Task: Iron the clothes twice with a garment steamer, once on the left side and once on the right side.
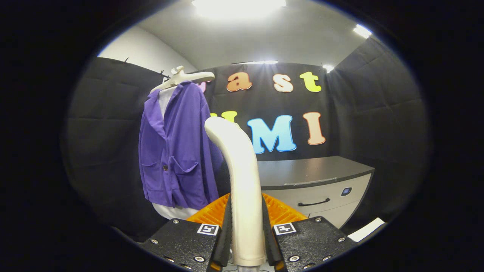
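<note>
A cream-white garment steamer (242, 181) stands upright between my fingers, its curved head tipped toward the clothes. My gripper (246, 230) is shut on the steamer's handle, with both fingers pressing its sides. A purple jacket (176, 151) over a white shirt hangs on a white hanger (185, 78) beyond the fingers, to their left, against the black cloth wall. The jacket's front faces me, showing its lapels, a button and two pockets. The steamer head is apart from the jacket, a little to its right.
A grey cabinet (321, 177) with a dark top and a drawer handle stands to the right of the steamer, against the back wall. A white sheet (366, 229) lies low at the right. Black cloth walls close the booth on three sides.
</note>
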`<state>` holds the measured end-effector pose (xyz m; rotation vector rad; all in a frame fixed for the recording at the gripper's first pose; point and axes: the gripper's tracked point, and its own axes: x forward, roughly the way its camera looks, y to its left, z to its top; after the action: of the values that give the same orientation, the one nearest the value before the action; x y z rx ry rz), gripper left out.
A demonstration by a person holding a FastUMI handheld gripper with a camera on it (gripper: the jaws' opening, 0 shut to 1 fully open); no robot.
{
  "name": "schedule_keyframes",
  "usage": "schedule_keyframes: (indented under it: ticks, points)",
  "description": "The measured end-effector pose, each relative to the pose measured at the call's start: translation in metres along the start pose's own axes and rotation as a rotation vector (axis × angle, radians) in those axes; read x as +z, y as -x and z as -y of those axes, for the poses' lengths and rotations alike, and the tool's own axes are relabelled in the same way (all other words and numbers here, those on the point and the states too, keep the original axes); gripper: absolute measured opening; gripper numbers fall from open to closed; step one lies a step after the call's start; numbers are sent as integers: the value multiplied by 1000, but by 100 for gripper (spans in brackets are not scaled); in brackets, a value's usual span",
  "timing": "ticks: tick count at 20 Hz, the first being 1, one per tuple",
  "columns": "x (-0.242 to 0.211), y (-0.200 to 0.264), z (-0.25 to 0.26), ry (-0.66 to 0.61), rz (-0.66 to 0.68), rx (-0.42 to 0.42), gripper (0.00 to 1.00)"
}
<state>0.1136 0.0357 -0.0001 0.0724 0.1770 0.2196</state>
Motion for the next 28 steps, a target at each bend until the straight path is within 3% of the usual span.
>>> schedule_keyframes:
  ticks: [8, 12, 17, 28]
  points:
    - [31, 51, 101, 2, 53, -163, 38]
    - [41, 70, 127, -31, 70, -249, 38]
    - [53, 79, 123, -47, 93, -283, 38]
    - [54, 76, 94, -51, 82, -265, 38]
